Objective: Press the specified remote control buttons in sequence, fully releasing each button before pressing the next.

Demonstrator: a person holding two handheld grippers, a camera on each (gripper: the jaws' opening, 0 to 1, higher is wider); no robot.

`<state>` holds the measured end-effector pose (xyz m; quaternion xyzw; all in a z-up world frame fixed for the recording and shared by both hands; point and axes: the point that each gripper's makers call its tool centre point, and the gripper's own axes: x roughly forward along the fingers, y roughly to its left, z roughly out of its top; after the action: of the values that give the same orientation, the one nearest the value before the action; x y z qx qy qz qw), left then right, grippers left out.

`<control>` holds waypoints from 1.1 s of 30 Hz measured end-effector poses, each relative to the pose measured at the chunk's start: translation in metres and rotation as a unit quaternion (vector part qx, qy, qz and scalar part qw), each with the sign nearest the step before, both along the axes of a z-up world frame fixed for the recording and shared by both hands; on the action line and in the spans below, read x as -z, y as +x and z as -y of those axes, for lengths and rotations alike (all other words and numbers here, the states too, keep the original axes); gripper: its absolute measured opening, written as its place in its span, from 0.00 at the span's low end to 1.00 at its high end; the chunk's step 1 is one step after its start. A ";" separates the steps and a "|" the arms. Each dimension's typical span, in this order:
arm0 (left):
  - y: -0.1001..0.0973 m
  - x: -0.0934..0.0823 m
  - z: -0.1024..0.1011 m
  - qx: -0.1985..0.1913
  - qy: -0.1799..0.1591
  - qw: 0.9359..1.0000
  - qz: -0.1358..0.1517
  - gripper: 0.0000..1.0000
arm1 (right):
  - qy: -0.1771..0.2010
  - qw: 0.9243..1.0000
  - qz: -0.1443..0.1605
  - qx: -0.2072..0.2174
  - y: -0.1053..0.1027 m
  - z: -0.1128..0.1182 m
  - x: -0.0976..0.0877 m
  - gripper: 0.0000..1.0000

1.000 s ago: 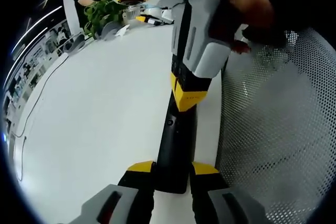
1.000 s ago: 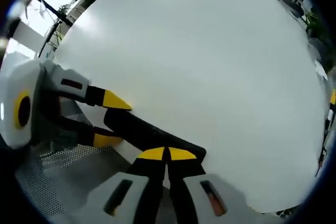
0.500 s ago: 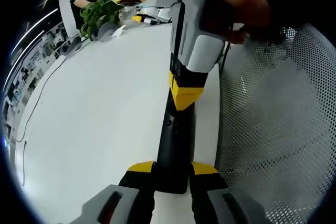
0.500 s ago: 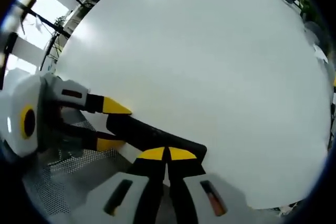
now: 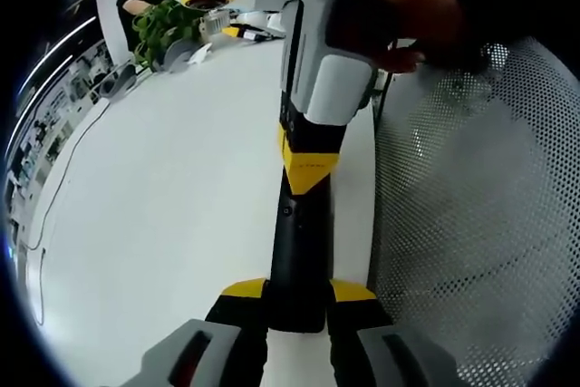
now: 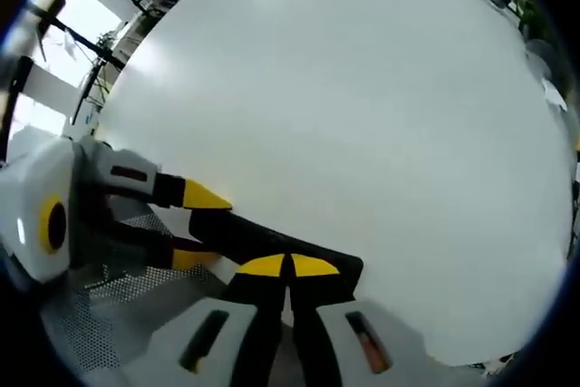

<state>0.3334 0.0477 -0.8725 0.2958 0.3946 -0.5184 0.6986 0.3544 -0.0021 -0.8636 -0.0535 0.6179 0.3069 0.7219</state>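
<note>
A slim black remote (image 5: 296, 251) lies over the white table's (image 5: 163, 188) edge, its near end clamped between the yellow tips of my left gripper (image 5: 299, 291), which is shut on it. From above, my right gripper (image 5: 308, 162), held by a hand (image 5: 408, 15), rests its yellow tips on the remote's upper face. In the right gripper view the right gripper (image 6: 290, 266) has its jaws shut together on the remote (image 6: 263, 238). The left gripper (image 6: 199, 227) holds the remote's other end at the left.
A grey mesh chair (image 5: 471, 215) stands right beside the table edge. At the table's far edge are a green plant (image 5: 168, 24) and small items. A thin cable (image 5: 63, 178) runs along the left side of the table.
In the left gripper view the right gripper has shifted slightly left and up along the remote. The left gripper's hold is unchanged.
</note>
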 end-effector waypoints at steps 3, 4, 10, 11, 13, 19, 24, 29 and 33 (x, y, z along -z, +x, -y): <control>0.000 0.000 0.000 -0.002 0.000 1.000 0.000 0.24 | 0.001 1.000 0.010 -0.012 0.000 -0.004 0.001 0.00; 0.000 0.000 0.000 -0.002 0.000 1.000 0.000 0.24 | 0.000 1.000 0.013 -0.015 0.000 -0.005 0.001 0.00; 0.000 0.000 0.000 -0.003 -0.004 1.000 0.000 0.24 | 0.009 0.999 0.022 -0.023 0.001 -0.008 0.001 0.00; 0.000 0.000 0.000 -0.004 -0.004 1.000 0.000 0.24 | 0.009 0.999 0.022 -0.023 0.001 -0.008 0.001 0.00; -0.001 0.000 0.000 -0.005 -0.006 1.000 0.001 0.24 | 0.014 1.000 0.020 -0.018 0.001 -0.008 0.001 0.00; -0.001 0.000 0.000 -0.009 -0.007 1.000 0.002 0.24 | 0.025 1.000 0.005 0.001 0.001 -0.008 0.001 0.00; -0.001 -0.001 0.000 -0.009 -0.015 1.000 0.003 0.24 | 0.014 0.999 -0.014 0.033 0.003 -0.007 0.002 0.00; -0.001 -0.001 0.000 -0.008 -0.013 1.000 0.003 0.24 | 0.005 0.999 -0.016 0.045 0.002 -0.007 0.001 0.00; 0.000 0.000 0.000 -0.007 -0.011 1.000 0.001 0.24 | 0.003 0.996 -0.035 0.082 0.004 -0.006 0.002 0.00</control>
<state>0.3330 0.0476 -0.8721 0.2857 0.3899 -0.5178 0.7059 0.3586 0.0038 -0.8659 0.0106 0.6442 0.2500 0.7228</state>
